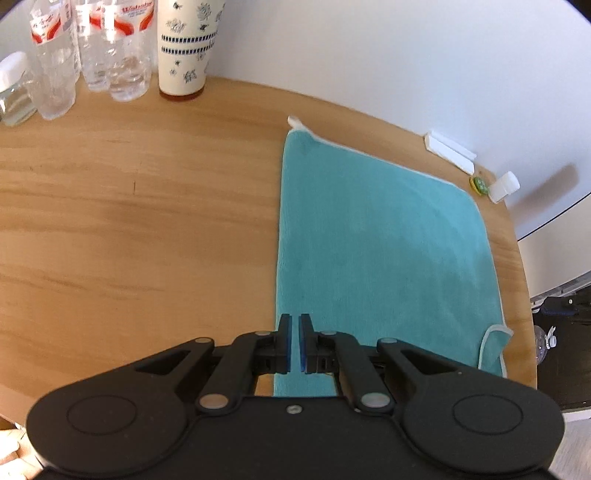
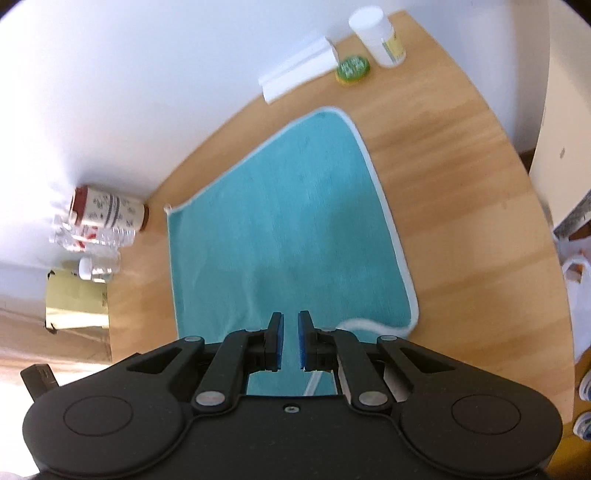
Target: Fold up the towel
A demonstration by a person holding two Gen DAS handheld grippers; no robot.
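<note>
A teal towel [image 1: 376, 236] is spread flat on a wooden table [image 1: 140, 206], toward the table's right side. Its near right corner [image 1: 495, 343] is flipped up a little, so the pale edge shows.

The left gripper [image 1: 295, 343] is held low over the near left edge of the towel, pointing forward along that edge. Its two blue pads [image 1: 288, 347] are almost together, with only a thin gap between them. Nothing is seen pinched in the gap.

The right gripper [image 2: 290, 341] is held above the near part of the towel [image 2: 280, 229], tilted down toward it. Its jaws are a little apart, wider than the left ones, and nothing is held between them. The curled white edge [image 2: 365, 325] lies just beside the right finger.

At the back left of the table stand clear bottles [image 1: 110, 48] and a cream cup [image 1: 186, 48] with small prints. Near the wall on the right lie a white box [image 2: 299, 74], a green lid [image 2: 352, 68] and a small white bottle [image 2: 378, 35]. Both views are a bit blurred.
</note>
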